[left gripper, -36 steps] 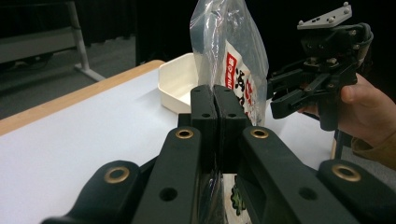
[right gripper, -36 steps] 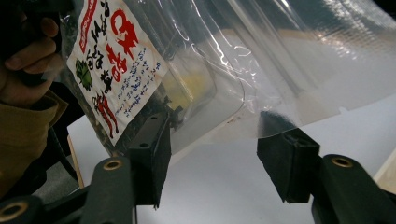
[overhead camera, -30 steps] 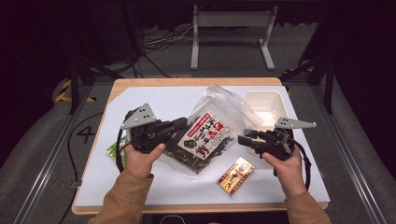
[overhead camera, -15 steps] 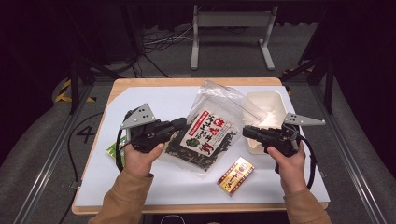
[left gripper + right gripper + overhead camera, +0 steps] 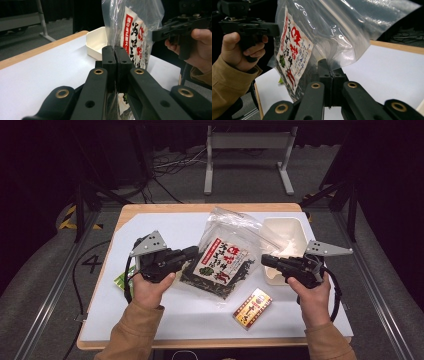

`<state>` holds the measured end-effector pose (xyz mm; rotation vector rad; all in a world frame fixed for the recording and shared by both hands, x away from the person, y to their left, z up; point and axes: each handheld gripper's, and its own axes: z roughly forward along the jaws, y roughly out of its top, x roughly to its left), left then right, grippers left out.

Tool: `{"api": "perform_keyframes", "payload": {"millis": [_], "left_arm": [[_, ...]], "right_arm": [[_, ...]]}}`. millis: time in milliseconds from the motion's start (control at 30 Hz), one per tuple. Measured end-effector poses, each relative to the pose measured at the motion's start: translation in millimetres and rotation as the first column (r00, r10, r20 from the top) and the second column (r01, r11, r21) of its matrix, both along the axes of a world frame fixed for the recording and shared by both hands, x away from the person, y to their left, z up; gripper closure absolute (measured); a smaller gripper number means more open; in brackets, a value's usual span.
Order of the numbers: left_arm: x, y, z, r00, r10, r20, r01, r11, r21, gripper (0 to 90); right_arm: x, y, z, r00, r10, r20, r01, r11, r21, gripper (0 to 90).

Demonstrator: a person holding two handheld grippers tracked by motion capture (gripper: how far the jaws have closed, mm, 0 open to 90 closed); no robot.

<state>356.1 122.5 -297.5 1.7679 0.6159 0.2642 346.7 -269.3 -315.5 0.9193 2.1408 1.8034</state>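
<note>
A clear plastic bag [image 5: 227,252] with a red, white and black printed seaweed packet inside hangs between both grippers above the table. My left gripper [image 5: 194,253] is shut on the bag's left edge; in the left gripper view its jaws [image 5: 115,53] pinch the film, and the bag [image 5: 135,30] stands upright behind them. My right gripper [image 5: 265,260] has just been closing, and the bag's right edge is caught between its jaws [image 5: 332,68]. The bag [image 5: 317,37] rises above those jaws, and the other hand's gripper [image 5: 249,25] shows beyond it.
A white rectangular container [image 5: 287,232] stands at the back right, just behind the right gripper. A small yellow and red box [image 5: 252,307] lies near the front edge. A green item [image 5: 121,279] sits beside the left hand on the white table cover [image 5: 150,227].
The right gripper's jaws have closed on the bag's right edge and shifted slightly right and up. The bag now stands more upright between the grippers. The left gripper has stayed put.
</note>
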Motion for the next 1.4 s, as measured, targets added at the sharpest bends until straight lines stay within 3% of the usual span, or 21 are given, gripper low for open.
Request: {"api": "perform_keyframes", "payload": {"millis": [333,600,867,1133,1400], "left_arm": [[1.7,5.1,-0.8,0.9997,0.021,0.011,-0.021,0.9997,-0.015,87.9],[4.6,8.6,-4.7,0.9997,0.026,-0.006,-0.026,0.999,-0.036,86.7],[6.3,7.0,-7.5,0.9987,0.051,0.007,-0.051,0.9987,-0.004,84.0],[9.8,9.0,-10.5,0.9978,0.066,-0.008,-0.066,0.9978,-0.007,83.6],[15.0,12.2,-16.0,0.9944,0.105,-0.014,-0.104,0.9944,0.018,79.4]], "right_arm": [[-6.2,4.6,17.4,0.999,0.016,0.042,-0.016,0.9999,-0.004,90.0],[-11.1,12.4,41.8,0.9962,0.037,0.079,-0.034,0.9982,-0.049,90.0],[-14.2,15.6,55.5,0.9928,0.046,0.11,-0.038,0.9965,-0.074,90.0],[-15.1,13.6,64.9,0.99,0.023,0.139,-0.007,0.9932,-0.116,90.0],[-11.4,3.6,75.8,0.9854,-0.023,0.169,0.05,0.9859,-0.159,90.0]]}}
